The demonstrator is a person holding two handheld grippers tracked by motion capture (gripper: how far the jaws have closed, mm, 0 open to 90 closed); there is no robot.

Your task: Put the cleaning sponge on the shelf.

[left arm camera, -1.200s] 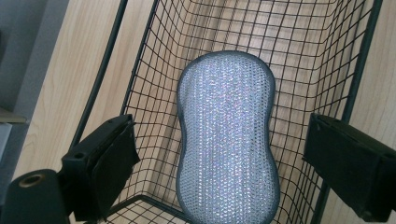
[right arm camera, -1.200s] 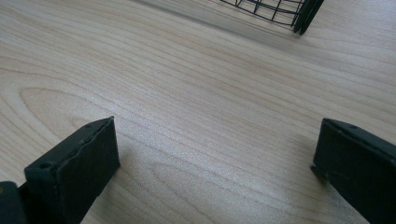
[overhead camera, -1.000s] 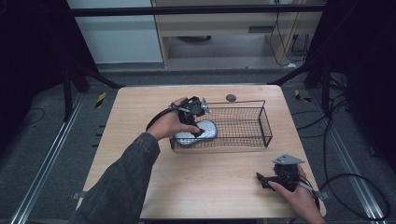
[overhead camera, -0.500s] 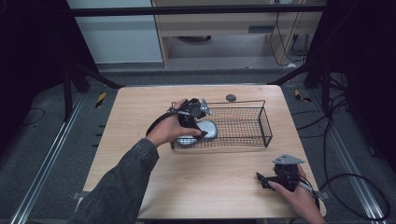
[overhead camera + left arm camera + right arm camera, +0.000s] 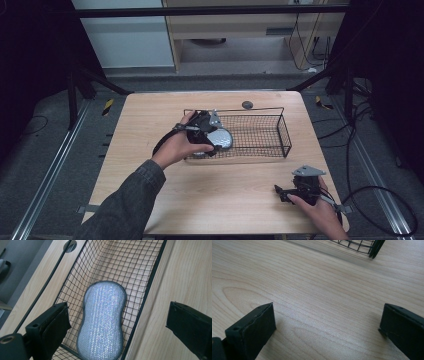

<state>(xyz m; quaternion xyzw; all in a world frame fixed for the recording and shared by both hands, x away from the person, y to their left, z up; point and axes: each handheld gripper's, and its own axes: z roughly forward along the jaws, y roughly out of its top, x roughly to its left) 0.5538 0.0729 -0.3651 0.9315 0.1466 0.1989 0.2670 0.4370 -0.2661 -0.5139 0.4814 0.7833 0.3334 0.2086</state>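
Note:
A silver, peanut-shaped scouring pad (image 5: pixel 102 321) lies flat on the bottom of a black wire basket (image 5: pixel 260 146), at the basket's left end (image 5: pixel 220 138). My left gripper (image 5: pixel 207 135) hovers over that end with its jaws wide apart, and the pad lies free below the gap (image 5: pixel 117 325). One jaw is over the basket and the other is over the table beside the basket's wall. My right gripper (image 5: pixel 282 192) rests low at the table's front right, open, with only bare wood between its jaws (image 5: pixel 327 325).
The wooden table (image 5: pixel 150 125) has a round cable hole (image 5: pixel 247 105) just behind the basket. A corner of the basket (image 5: pixel 362 246) lies ahead of the right gripper. Black frame posts and cables stand around the table on the grey floor.
The left hand and its gripper have drawn slightly back toward the basket's left end, above the pad. The right gripper has stayed where it was.

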